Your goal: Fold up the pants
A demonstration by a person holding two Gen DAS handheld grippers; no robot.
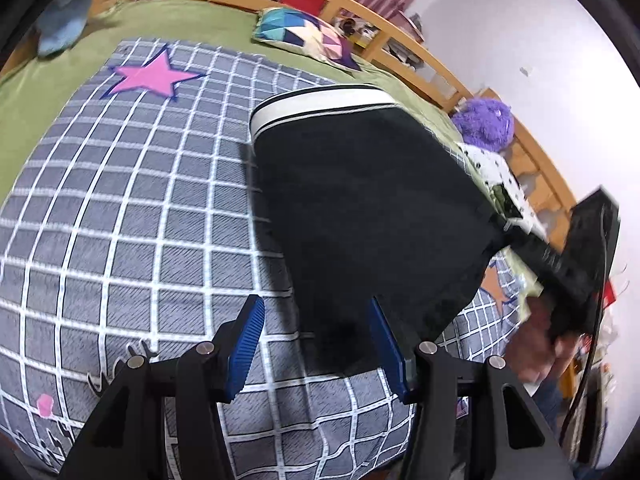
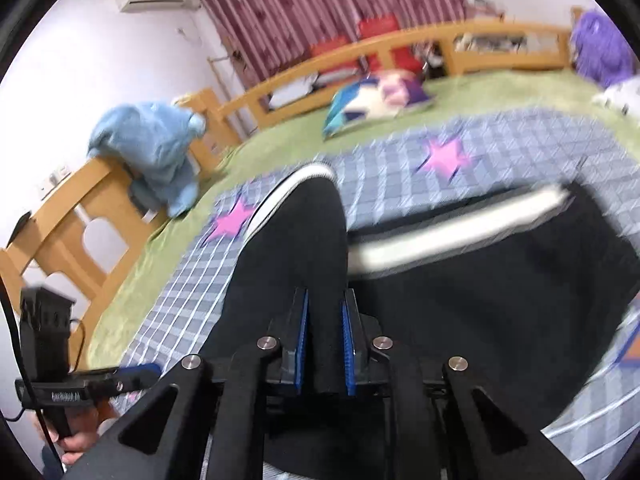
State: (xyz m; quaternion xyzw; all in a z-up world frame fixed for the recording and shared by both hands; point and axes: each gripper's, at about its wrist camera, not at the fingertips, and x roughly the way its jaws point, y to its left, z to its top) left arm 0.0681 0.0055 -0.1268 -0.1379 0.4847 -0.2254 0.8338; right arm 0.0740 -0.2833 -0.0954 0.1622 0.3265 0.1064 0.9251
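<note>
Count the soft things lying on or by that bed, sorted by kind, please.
Black pants: 1
Patterned pillow: 1
Purple fluffy toy: 1
Blue towel draped over the bed rail: 1
Checked star blanket: 1
Total: 5

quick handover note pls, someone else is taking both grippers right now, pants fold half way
Left gripper: jaws open, holding nothing, low over the near edge of the black pants on the checked blanket.
Right gripper: jaws shut on a fold of the pants, lifted, with a white-banded end hanging beyond the jaws.
Done: the pants look partly folded, white waistband at the far end.
Left: lay the lifted part over the rest, release, smooth. The right view is blurred, so check the grip.
</note>
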